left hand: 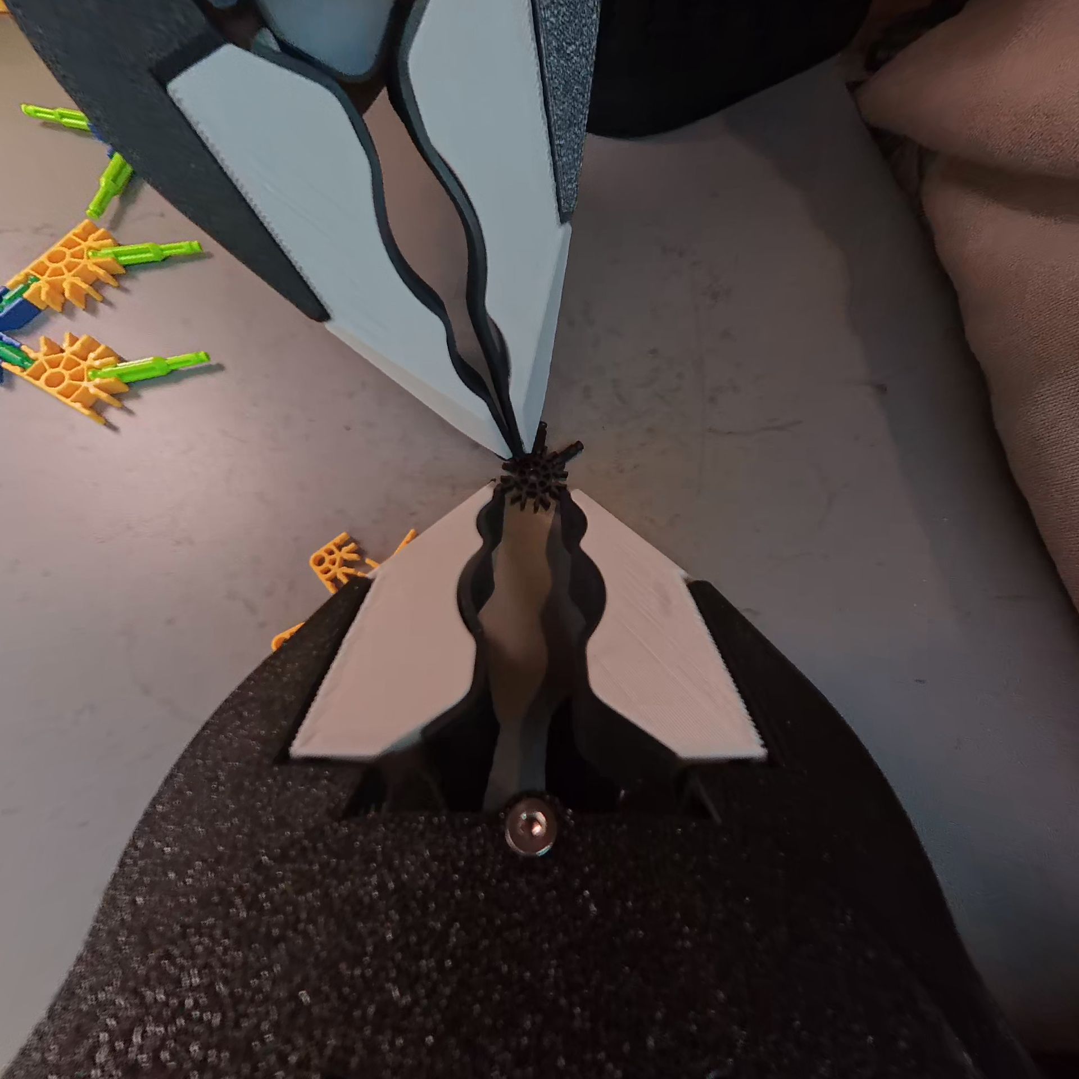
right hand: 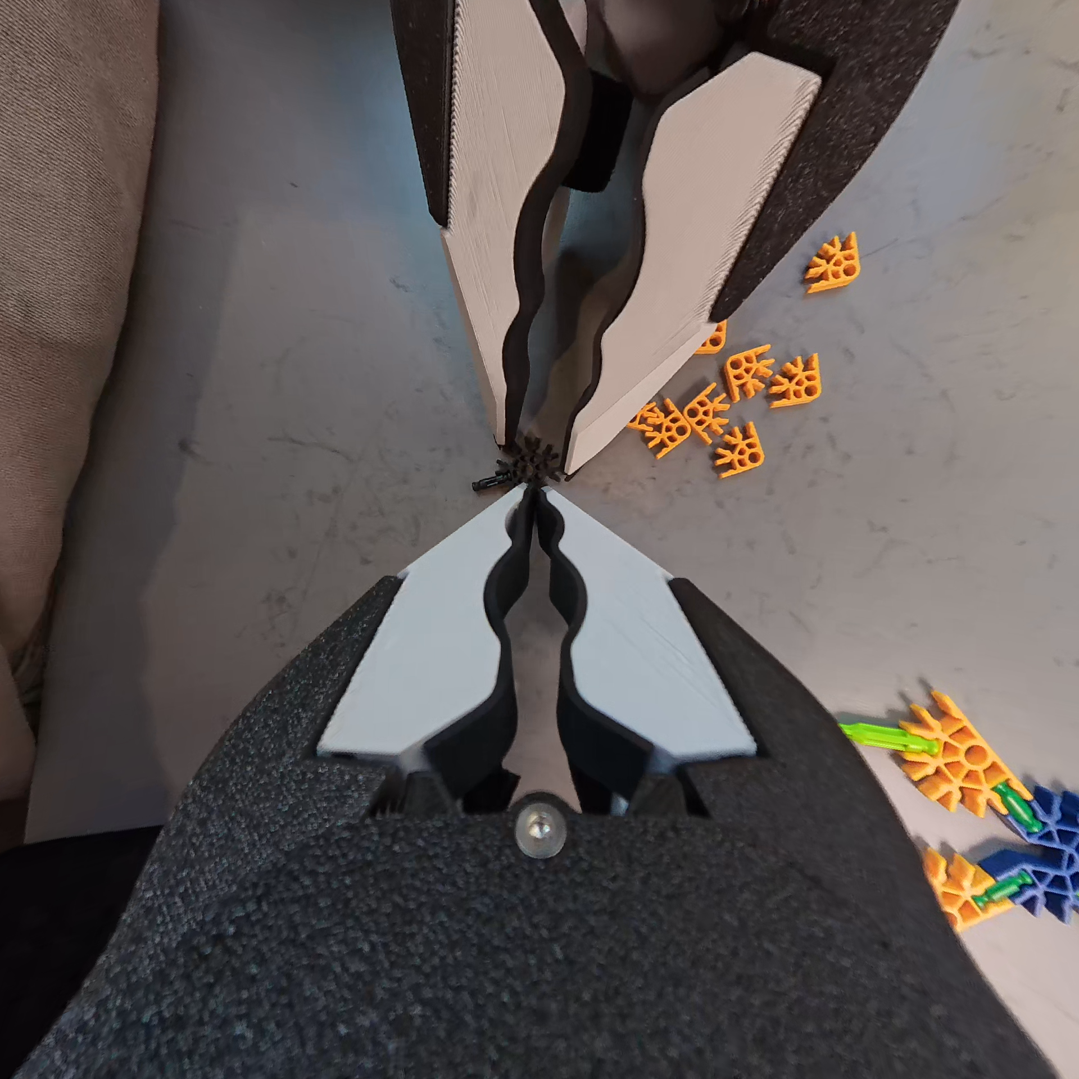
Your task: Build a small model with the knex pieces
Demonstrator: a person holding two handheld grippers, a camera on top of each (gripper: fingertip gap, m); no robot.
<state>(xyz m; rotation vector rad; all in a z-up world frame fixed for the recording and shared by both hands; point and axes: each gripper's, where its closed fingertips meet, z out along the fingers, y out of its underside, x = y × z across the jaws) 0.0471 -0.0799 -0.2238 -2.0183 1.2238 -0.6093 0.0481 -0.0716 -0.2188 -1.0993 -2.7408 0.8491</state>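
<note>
- Black and spiky, a small snowflake-shaped connector [left hand: 536,476] sits between my two claws, raised above the grey desk [left hand: 730,409].
- My left claw [left hand: 528,496] is narrowed onto this connector, its fingertips pinching the near edge.
- My right claw [right hand: 534,489] is nearly closed, its tips pinching a thin black rod [right hand: 493,481] that plugs into the connector and sticks out to one side; exactly where my tips grip it is hard to make out.
- Open desk lies to the sides of both claws; a brown cushion [left hand: 992,292] borders the desk on one side in each view.
- Loose orange connectors [right hand: 741,403] lie in a cluster just beside my left claw in the right wrist view, one partly hidden under its finger.
- Orange pieces with green rods [left hand: 146,251] lie well apart from the claws, joined to blue pieces [right hand: 1051,846] that the frame edge cuts off.
- One orange piece [left hand: 338,560] peeks out from behind my left claw's body, mostly hidden.
</note>
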